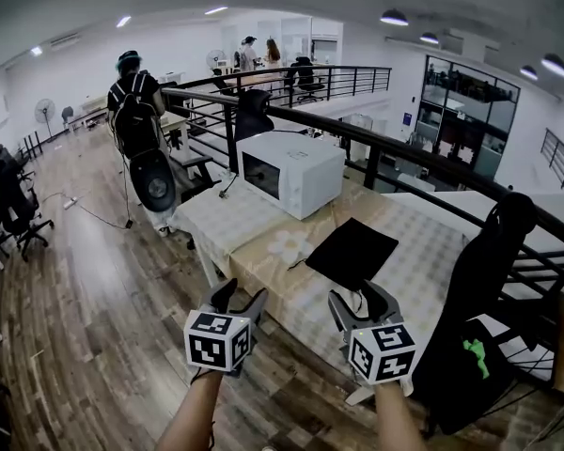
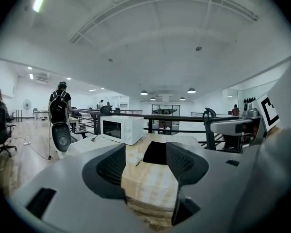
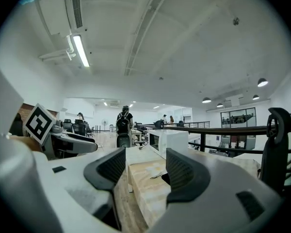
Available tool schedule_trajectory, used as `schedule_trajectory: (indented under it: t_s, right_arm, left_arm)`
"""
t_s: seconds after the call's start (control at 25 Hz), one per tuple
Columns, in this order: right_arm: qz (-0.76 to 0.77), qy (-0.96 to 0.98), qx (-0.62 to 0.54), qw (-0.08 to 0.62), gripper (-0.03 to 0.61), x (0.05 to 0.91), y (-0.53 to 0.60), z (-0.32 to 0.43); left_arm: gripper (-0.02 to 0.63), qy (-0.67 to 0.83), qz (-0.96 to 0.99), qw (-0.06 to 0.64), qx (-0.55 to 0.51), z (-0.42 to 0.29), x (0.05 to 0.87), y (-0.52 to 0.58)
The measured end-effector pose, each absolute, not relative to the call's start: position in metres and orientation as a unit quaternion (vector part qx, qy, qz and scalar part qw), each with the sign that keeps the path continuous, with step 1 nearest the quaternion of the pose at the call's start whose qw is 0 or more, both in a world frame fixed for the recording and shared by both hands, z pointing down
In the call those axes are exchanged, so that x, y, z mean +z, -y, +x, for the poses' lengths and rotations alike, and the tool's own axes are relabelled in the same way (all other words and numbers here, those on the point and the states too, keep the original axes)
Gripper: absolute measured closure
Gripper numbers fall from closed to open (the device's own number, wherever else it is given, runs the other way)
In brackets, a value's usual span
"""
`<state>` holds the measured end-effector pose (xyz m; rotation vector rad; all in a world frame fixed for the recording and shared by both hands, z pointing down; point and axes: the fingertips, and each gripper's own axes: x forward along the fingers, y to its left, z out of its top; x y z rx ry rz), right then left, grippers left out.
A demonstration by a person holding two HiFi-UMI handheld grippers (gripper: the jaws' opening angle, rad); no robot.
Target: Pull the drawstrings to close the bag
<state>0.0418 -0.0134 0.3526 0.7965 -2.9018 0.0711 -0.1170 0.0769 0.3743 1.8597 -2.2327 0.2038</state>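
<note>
A flat black bag (image 1: pixel 352 252) lies on the checked tablecloth (image 1: pixel 423 252), with a thin drawstring (image 1: pixel 296 264) trailing off its left corner. Both grippers hover at the table's near edge, short of the bag. My left gripper (image 1: pixel 242 299) is open, nothing between its jaws; in the left gripper view the bag (image 2: pixel 155 153) shows far beyond the gripper (image 2: pixel 145 166). My right gripper (image 1: pixel 362 301) is open too and holds nothing. The right gripper view has the bag (image 3: pixel 166 177) partly hidden behind the right finger (image 3: pixel 184 171).
A white microwave (image 1: pixel 291 172) stands on the table behind the bag. A black chair (image 1: pixel 484 289) is close on the right, and a black railing (image 1: pixel 385 144) runs behind the table. A person with a backpack (image 1: pixel 136 111) stands far left on the wooden floor.
</note>
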Motion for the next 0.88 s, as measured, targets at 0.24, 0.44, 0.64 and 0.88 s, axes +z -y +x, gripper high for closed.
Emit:
schedule_trajectory:
  t_s: [0.24, 0.44, 0.64, 0.88]
  right_arm:
    - [0.295, 0.953, 0.025, 0.063, 0.302, 0.35, 0.022, 0.029]
    - [0.317, 0.946, 0.023, 0.07, 0.298, 0.355, 0.033, 0.029]
    - [0.339, 0.938, 0.026, 0.07, 0.298, 0.36, 0.053, 0.038]
    - [0.359, 0.93, 0.035, 0.067, 0.298, 0.365, 0.085, 0.038]
  left_arm:
    - [0.333, 0.751, 0.649, 0.099, 0.074, -0.142, 0.371, -0.066]
    - [0.333, 0.739, 0.661, 0.1, 0.082, -0.151, 0.376, -0.055]
    - [0.333, 0.73, 0.671, 0.098, 0.08, -0.153, 0.378, -0.034]
    - [0.333, 0.721, 0.68, 0.093, 0.088, -0.16, 0.382, -0.003]
